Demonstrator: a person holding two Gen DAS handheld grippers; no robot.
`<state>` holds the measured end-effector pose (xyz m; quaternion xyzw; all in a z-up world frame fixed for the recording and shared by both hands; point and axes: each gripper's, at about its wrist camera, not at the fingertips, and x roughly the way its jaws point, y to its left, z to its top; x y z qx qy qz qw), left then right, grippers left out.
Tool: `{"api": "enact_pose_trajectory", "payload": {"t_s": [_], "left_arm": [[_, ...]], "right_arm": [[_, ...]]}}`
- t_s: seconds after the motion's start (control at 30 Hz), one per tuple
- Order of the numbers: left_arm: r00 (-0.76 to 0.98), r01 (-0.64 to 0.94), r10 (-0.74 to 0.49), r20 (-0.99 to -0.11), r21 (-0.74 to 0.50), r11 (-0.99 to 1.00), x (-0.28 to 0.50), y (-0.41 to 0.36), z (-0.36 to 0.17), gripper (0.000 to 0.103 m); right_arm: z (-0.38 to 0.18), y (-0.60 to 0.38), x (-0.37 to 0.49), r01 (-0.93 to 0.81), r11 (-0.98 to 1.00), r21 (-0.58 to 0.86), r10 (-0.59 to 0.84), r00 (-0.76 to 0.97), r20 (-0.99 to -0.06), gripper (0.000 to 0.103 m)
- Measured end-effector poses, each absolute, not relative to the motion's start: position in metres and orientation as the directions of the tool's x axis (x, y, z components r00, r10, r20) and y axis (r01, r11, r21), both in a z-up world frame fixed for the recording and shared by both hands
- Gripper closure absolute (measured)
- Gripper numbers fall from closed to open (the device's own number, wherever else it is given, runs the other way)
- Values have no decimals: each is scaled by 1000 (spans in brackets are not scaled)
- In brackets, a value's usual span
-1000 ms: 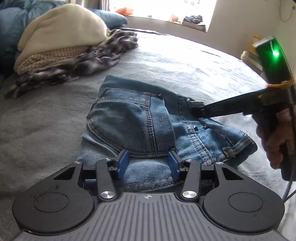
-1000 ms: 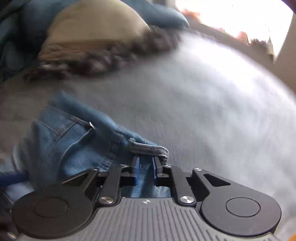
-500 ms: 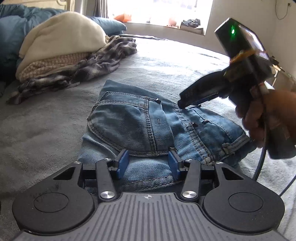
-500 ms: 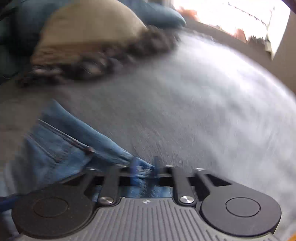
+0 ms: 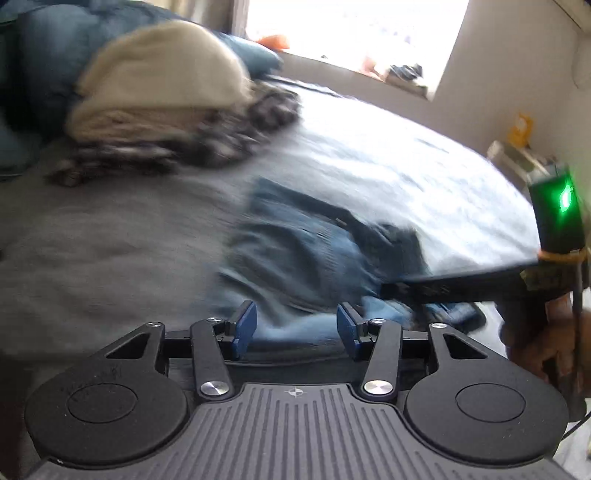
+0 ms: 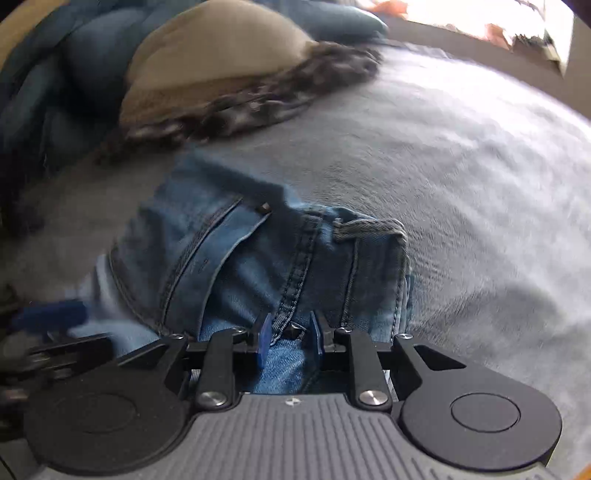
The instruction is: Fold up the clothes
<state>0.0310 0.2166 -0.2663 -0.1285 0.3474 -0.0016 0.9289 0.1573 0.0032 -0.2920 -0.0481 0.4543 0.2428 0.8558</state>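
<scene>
folded blue jeans (image 6: 258,266) lie on the grey bed (image 6: 461,192), waistband and belt loop toward the far side, a back pocket facing up. the left tongs (image 5: 295,326) hover at the near edge of the denim, their blue pads (image 5: 245,325) standing well apart and parting wider right now, nothing pinched between them, denim only showing behind the gap. so, released. the left wrist view is smeared with motion blur, detail on the jeans (image 5: 317,251) is soft there. the right tongs (image 6: 290,330) sit low over the jeans near the seam and a dark rivet, pads narrow and drawing together at this moment; denim shows in the slot between them, but whether the pads press on it i cannot tell. in the left wrist view the right tongs (image 5: 391,290) reach in from the right as a dark bar across the denim, a hand (image 5: 543,339) gripping the handle under a green light. far back on the bed, a cream bundle (image 5: 159,74) lies on top of a dark plaid garment (image 5: 221,136), well apart from the jeans. a bright window (image 5: 351,29) glares behind.
</scene>
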Motion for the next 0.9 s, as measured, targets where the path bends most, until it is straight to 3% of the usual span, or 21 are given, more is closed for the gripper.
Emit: {"api": "enact_pose_trajectory", "payload": {"t_s": [0.13, 0.37, 0.67, 0.7, 0.73, 0.77, 0.9], "left_arm": [[714, -145, -120, -690, -313, 939, 37, 255, -282, 48], [616, -113, -316, -721, -478, 871, 55, 267, -317, 47], [519, -204, -618, -590, -788, 581, 49, 274, -340, 48], [472, -229, -671, -572, -815, 533, 48, 271, -354, 61], [413, -247, -703, -579, -814, 526, 46, 263, -367, 67], [391, -235, -688, -611, -789, 567, 42, 256, -371, 74], [458, -242, -640, -617, -779, 579, 22, 268, -350, 66]], "right_arm": [[-292, 9, 153, -483, 869, 113, 370, 479, -797, 81], [-291, 9, 155, -485, 867, 114, 372, 477, -796, 80], [-295, 11, 158, -463, 878, 119, 365, 489, -792, 79], [-296, 11, 157, -463, 878, 119, 366, 492, -790, 79], [-296, 11, 156, -464, 878, 119, 368, 495, -787, 80], [-296, 12, 155, -468, 876, 116, 369, 496, -786, 80], [-296, 14, 155, -485, 869, 99, 367, 496, -787, 80]]}}
